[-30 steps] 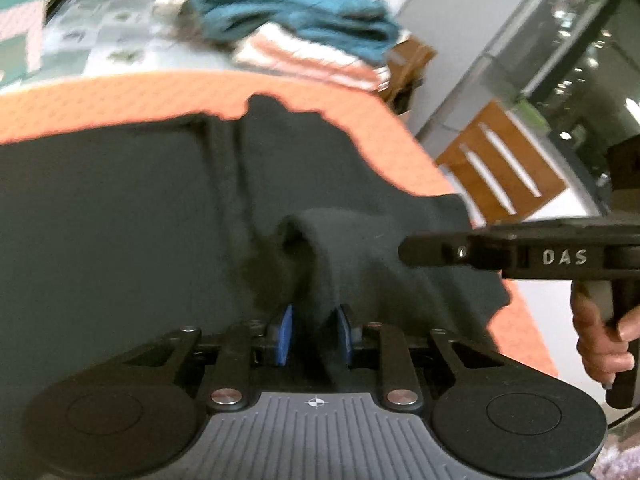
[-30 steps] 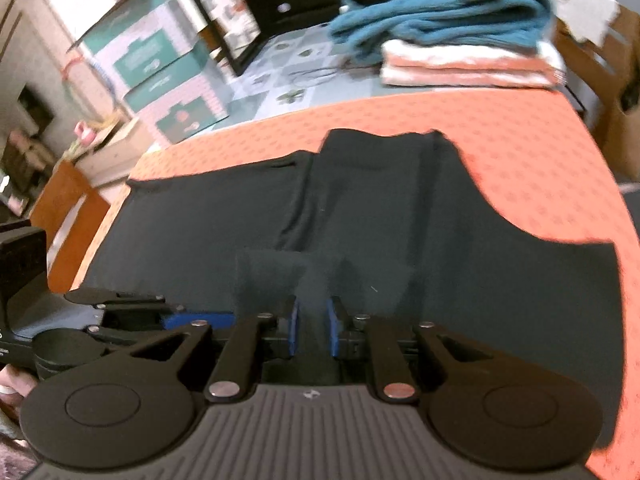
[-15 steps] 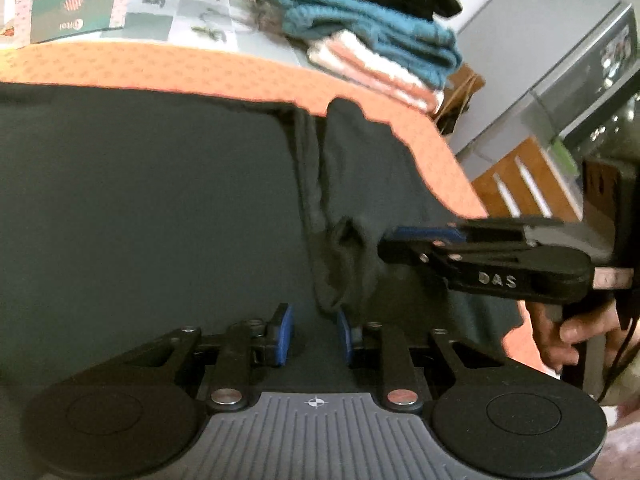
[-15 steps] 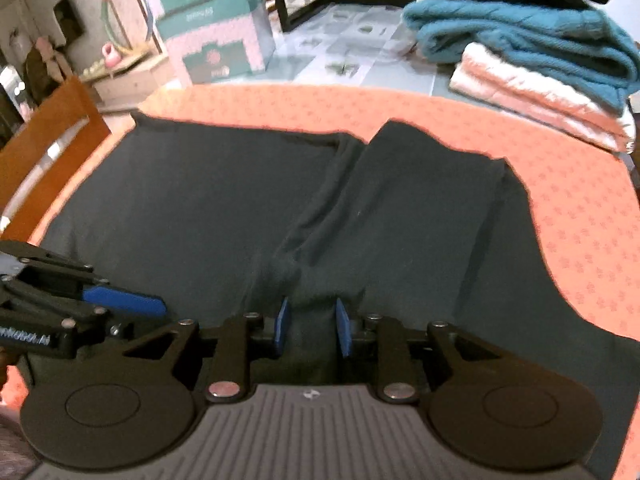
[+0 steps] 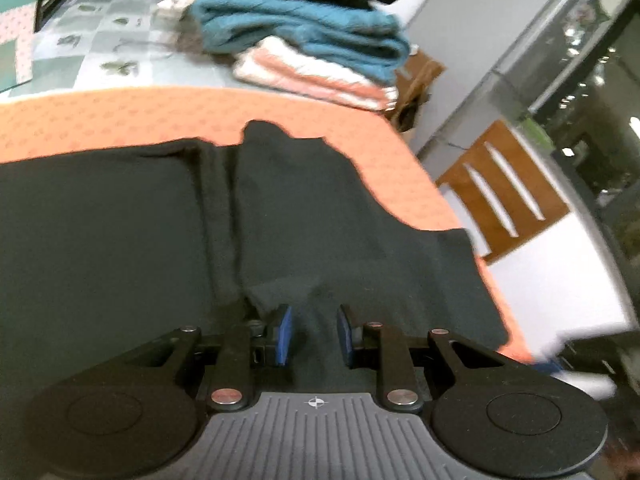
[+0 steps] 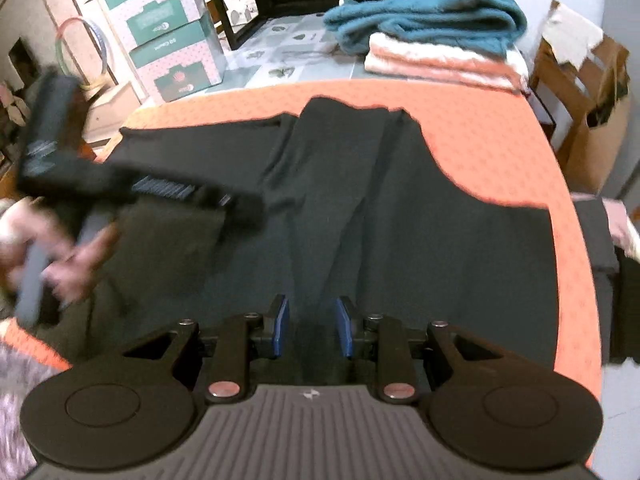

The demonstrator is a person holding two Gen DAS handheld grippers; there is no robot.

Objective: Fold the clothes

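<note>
**Two grippers low over a dark garment**

Two grippers sat close above the dark garment (image 6: 400,216), which lay spread flat across the orange cloth (image 6: 472,120) on the tabletop. The garment reached from the left edge almost to the right edge, with one long fold running down its middle.

The left gripper (image 5: 313,334) pointed across the garment toward the far edge. Its blue pads (image 5: 285,333) stood apart, with dark fabric showing in the gap between them. I could not tell if the fabric was only lying under them or touching them. In the right wrist view this same gripper was a dark blur near the left edge, and the hand (image 6: 68,256) holding its grey handle was smeared too.

The right gripper (image 6: 312,326) also stood with its pads apart, low over the near edge of the garment, right by the middle fold. It held nothing.

At the far right corner sat a pile of folded clothes (image 6: 432,36), teal on top of pink, with something black above it that was cut off by the frame. A wooden chair (image 5: 504,192) stood past the right edge.
</note>
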